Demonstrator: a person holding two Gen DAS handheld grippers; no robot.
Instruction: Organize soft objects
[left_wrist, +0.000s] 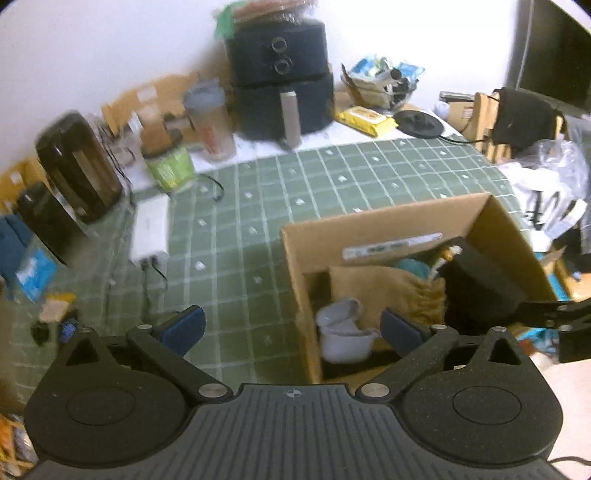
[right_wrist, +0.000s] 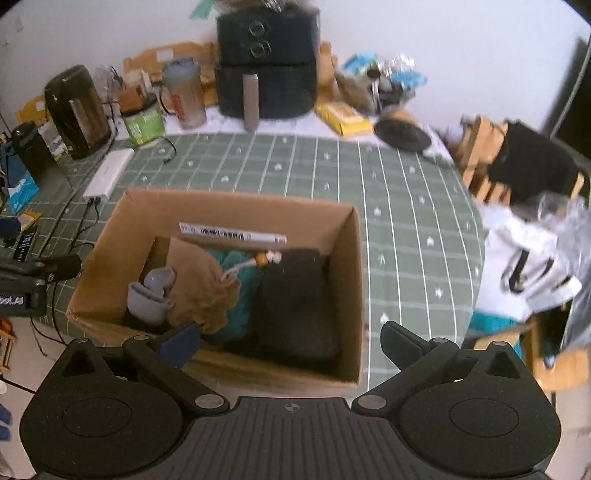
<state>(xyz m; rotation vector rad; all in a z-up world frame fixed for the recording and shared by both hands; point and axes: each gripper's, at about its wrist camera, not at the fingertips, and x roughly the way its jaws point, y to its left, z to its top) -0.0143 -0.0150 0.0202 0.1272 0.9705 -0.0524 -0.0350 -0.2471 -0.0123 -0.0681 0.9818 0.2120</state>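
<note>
An open cardboard box (right_wrist: 352, 258) stands on the green checked tablecloth (right_wrist: 406, 206). Inside lie grey socks (right_wrist: 149, 291), a tan drawstring pouch (right_wrist: 203, 280), a teal cloth (right_wrist: 240, 295) and a black folded cloth (right_wrist: 295, 306). My right gripper (right_wrist: 291, 341) is open and empty, above the box's near edge. My left gripper (left_wrist: 293, 326) is open and empty, at the box's left wall (left_wrist: 303, 280). In the left wrist view I see the socks (left_wrist: 343, 332), pouch (left_wrist: 391, 291) and black cloth (left_wrist: 480, 284). The right gripper shows at the right edge of that view (left_wrist: 565, 321).
At the table's back stand a black air fryer (right_wrist: 266, 62), kettle (right_wrist: 77, 110), green tub (right_wrist: 144, 123), shaker bottle (right_wrist: 186, 96), yellow wipes pack (right_wrist: 347, 118) and a white power strip (right_wrist: 109, 171). A chair with a black bag (right_wrist: 528, 166) and white cloth (right_wrist: 524, 266) stands right.
</note>
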